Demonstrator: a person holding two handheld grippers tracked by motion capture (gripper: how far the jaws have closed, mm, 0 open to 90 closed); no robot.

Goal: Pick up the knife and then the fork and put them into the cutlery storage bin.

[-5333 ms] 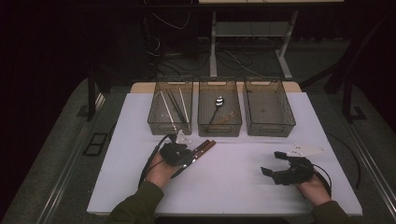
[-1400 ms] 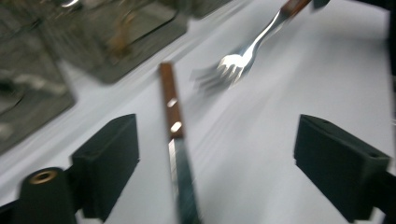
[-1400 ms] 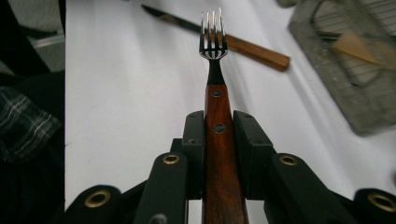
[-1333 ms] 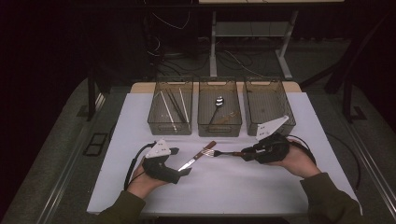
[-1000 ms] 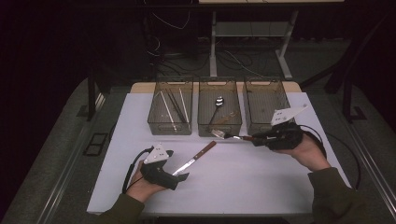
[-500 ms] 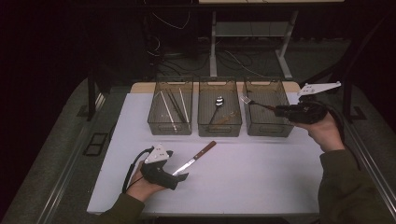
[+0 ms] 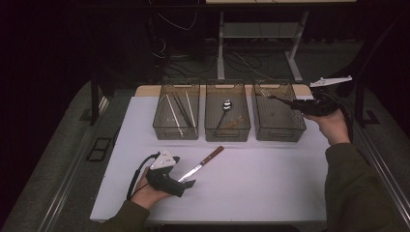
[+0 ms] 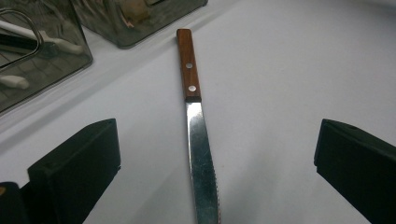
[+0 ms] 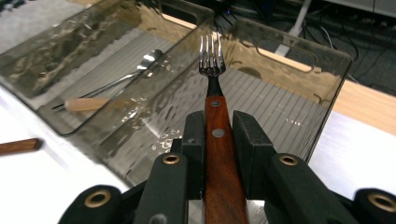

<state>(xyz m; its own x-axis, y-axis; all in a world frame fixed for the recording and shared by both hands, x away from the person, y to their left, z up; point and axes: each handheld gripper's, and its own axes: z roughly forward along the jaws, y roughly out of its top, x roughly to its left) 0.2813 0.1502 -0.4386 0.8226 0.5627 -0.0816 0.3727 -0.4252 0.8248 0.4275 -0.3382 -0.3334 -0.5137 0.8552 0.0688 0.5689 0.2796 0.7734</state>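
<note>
While the right gripper (image 7: pixel 296 103) is held above the far right of the table (image 7: pixel 270 193), a fork (image 9: pixel 213 60) w/ wooden handle is clamped between its jaws; in the right gripper view both pads are seen pressed against the handle sides, tines pointing away from the gripper and level over the right-hand bin (image 7: pixel 279 116). In the high view the fork (image 7: pixel 267 93) is seen projecting from the gripper toward the left, tines over the far part of that bin, apart from its floor. Three clear plastic bins are set in a row at the far edge of the white table surface. Chopsticks (image 7: pixel 178 109) are noted in the left bin (image 7: pixel 177 111); a spoon (image 7: pixel 225 109) w/ wooden handle is noted in the middle bin (image 7: pixel 227 112); the same spoon (image 9: pixel 116 84) is seen thru the bin walls in the right gripper view. Left gripper (image 7: pixel 187 182) is rested low at the near left of the table, jaws spread wide, nothing gripped. A table knife (image 8: pixel 198 135) w/ riveted wooden handle is laid flat on the table between those jaws, touched by neither; blade end is toward the gripper, handle end toward the bins. In the high view the knife (image 7: pixel 203 164) is seen lying diagonally, just in front of the left gripper, well apart from the right gripper.
</note>
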